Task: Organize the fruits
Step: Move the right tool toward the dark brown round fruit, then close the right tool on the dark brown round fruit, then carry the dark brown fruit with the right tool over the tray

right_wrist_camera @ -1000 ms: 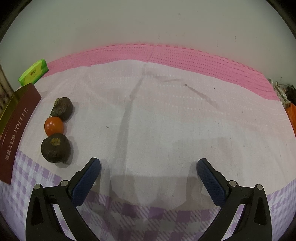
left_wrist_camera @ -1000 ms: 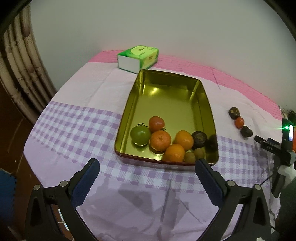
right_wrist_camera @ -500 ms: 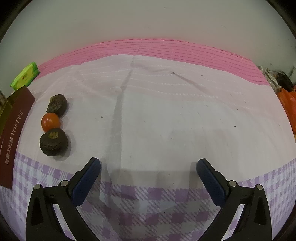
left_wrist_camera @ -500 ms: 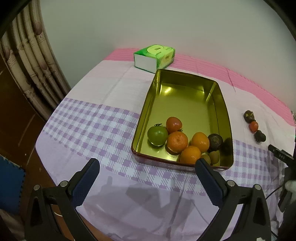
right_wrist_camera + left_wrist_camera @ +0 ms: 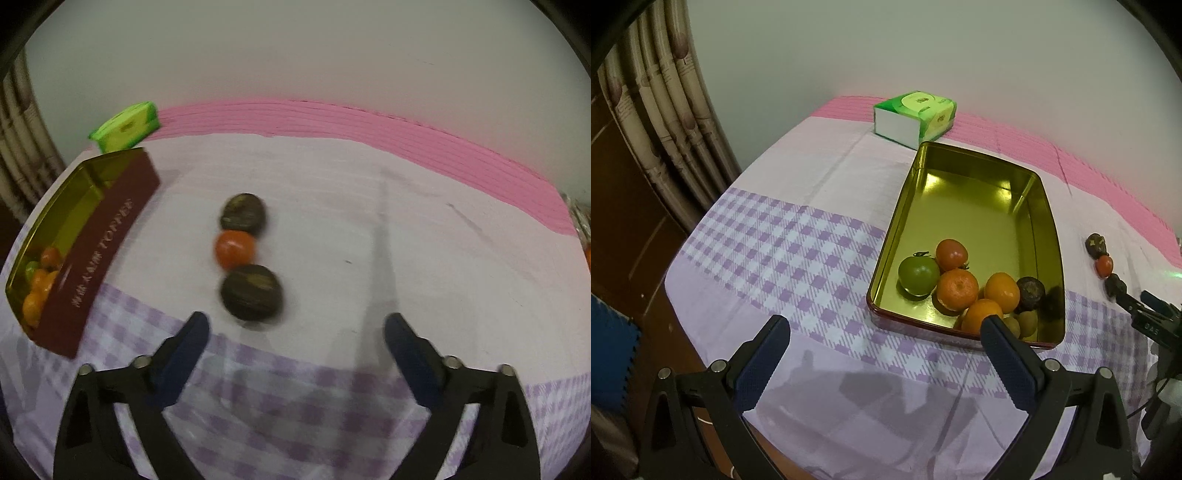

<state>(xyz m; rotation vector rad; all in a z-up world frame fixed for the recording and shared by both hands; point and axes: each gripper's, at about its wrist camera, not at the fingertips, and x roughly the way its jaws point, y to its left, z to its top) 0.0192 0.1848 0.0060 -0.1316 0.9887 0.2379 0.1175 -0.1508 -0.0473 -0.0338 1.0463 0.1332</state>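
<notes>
From my left gripper (image 5: 886, 328) I look down on a tabletop (image 5: 798, 192) draped in a soft cloth, lilac gingham along the near edge, plain pale pink in the middle, ribbed bright pink at the far edge against a bare white wall. Its jaws stand wide apart with nothing between them.

A shiny gold metal tin (image 5: 1045, 206), rectangular with rounded corners and dark red outer walls, lies lengthwise in the middle of the tabletop. Its far half is bare. Piled at its near end are a smooth green tomato (image 5: 918, 275), a red tomato (image 5: 951, 254), three dimpled oranges (image 5: 957, 289), a wrinkled dark round fruit (image 5: 1030, 292) and small brownish fruits partly hidden behind my jaw.

A glossy green tissue pack (image 5: 916, 114) sits beyond the tin, near the far edge. Striped curtains (image 5: 665, 118) hang off the left edge.

From my right gripper (image 5: 293, 326), blurred, the jaws are closing but still wide, gripping nothing. Just ahead of them, right of the tin, three loose fruits touch in a line: a dark rough one (image 5: 252, 296), a small red tomato (image 5: 235, 249), another dark one (image 5: 243, 214).
</notes>
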